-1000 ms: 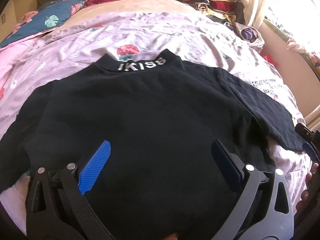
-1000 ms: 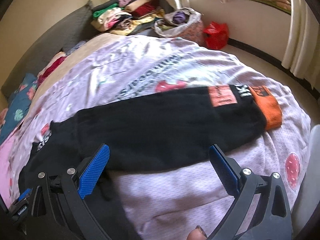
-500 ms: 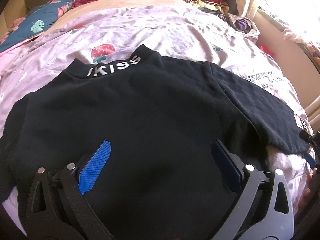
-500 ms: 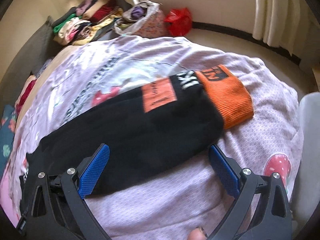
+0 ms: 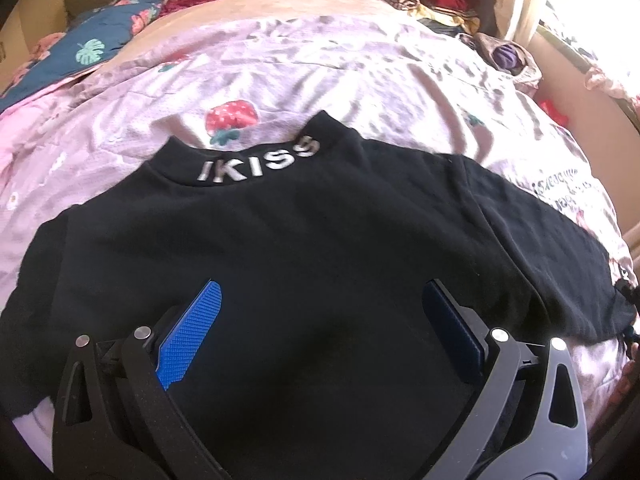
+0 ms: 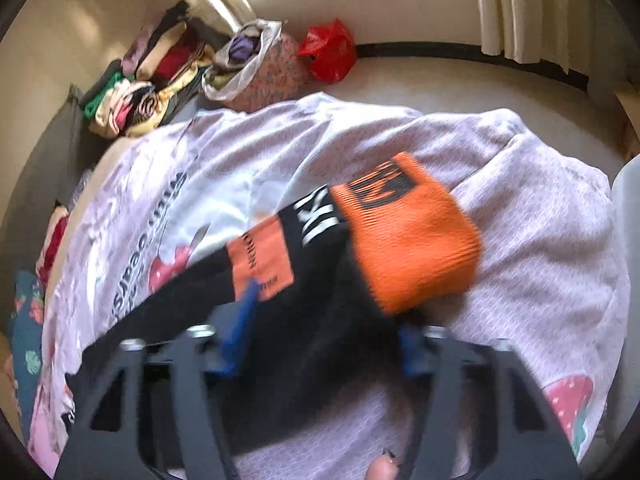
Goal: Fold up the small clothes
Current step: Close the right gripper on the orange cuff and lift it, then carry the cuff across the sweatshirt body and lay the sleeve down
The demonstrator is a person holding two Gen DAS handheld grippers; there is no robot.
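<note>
A black sweater (image 5: pixel 304 240) with white "IKISS" letters on its collar (image 5: pixel 260 162) lies flat on the bed. My left gripper (image 5: pixel 322 286) hovers open over the sweater's lower body, nothing between its blue pads (image 5: pixel 192 336). The right sleeve (image 6: pixel 320 280), black with an orange patch and an orange cuff (image 6: pixel 408 240), stretches toward the bed's edge. My right gripper (image 6: pixel 328 308) straddles that sleeve just behind the cuff. Its jaws are closing, and the black fabric fills the gap between the pads (image 6: pixel 240 320). The picture there is blurred.
A pink strawberry-print sheet (image 5: pixel 360 80) covers the bed (image 6: pixel 540 240). Piles of folded clothes (image 6: pixel 140 92), a cloth bag (image 6: pixel 256 68) and a red plastic bag (image 6: pixel 330 52) sit beyond the far side. A blue floral pillow (image 5: pixel 92 52) lies at the head.
The right gripper moved along the sleeve to the cuff end, rolled, dropped lower, and its jaws drew in around the sleeve. The left gripper shifted a little over the sweater and stayed open.
</note>
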